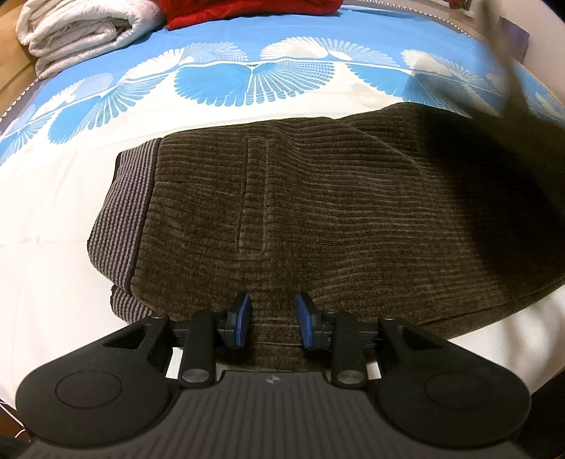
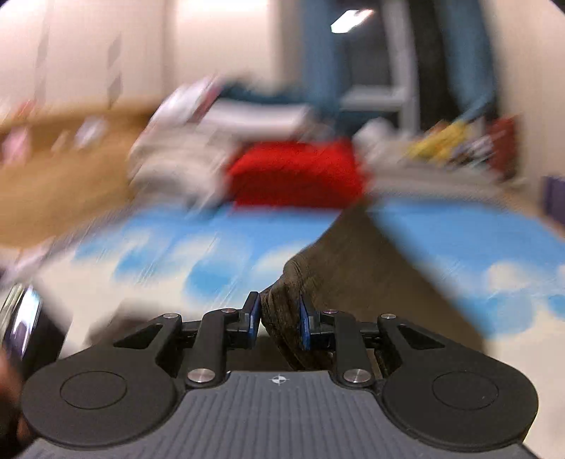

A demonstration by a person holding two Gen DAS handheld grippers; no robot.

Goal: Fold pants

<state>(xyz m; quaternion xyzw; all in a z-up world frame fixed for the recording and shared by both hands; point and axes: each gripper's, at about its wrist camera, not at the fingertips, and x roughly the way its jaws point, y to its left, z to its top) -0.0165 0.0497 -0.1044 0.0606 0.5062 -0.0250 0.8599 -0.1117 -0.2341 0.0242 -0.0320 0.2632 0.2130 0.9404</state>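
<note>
Brown corduroy pants (image 1: 317, 212) with a striped grey waistband (image 1: 123, 212) at the left lie on a blue and white bedsheet (image 1: 53, 247). My left gripper (image 1: 273, 321) is open just over the pants' near edge, blue pads either side of the cloth, not closed on it. In the blurred right wrist view my right gripper (image 2: 280, 317) is shut on a bunched fold of the pants (image 2: 282, 303), lifted above the bed, with the leg (image 2: 370, 264) trailing away from it.
A folded white quilt (image 1: 77, 31) and a red cloth (image 1: 247, 10) lie at the far end of the bed. The red cloth (image 2: 296, 176) also shows in the right wrist view, with cluttered shelves behind.
</note>
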